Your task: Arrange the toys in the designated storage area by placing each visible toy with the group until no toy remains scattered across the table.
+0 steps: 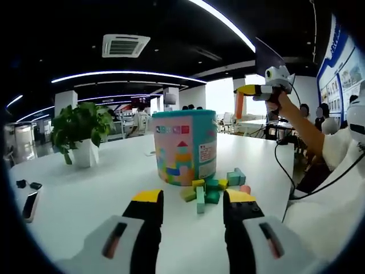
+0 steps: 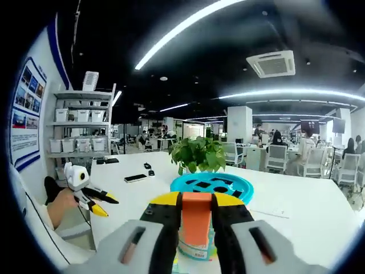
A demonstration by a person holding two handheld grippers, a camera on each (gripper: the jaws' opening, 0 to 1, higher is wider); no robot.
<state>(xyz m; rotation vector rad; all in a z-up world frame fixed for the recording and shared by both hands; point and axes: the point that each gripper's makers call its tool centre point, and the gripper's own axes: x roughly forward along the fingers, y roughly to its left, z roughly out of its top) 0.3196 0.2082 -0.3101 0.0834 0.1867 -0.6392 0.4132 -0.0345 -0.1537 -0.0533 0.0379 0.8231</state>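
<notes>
Toy blocks (image 1: 214,189), green, yellow and pink, lie heaped on the white table (image 1: 85,194) against the foot of a teal-lidded tub (image 1: 185,145). We hold the left gripper (image 1: 191,206) low over the table, jaws spread wide with nothing between them. Our right gripper (image 2: 195,206) is raised above the tub's slotted lid (image 2: 212,185), its jaws clamped on an orange block (image 2: 196,220). A potted plant (image 1: 81,132) stands further back on the table.

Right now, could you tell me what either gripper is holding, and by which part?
The right gripper clamps an orange rectangular block by its sides; the left gripper holds nothing.
</notes>
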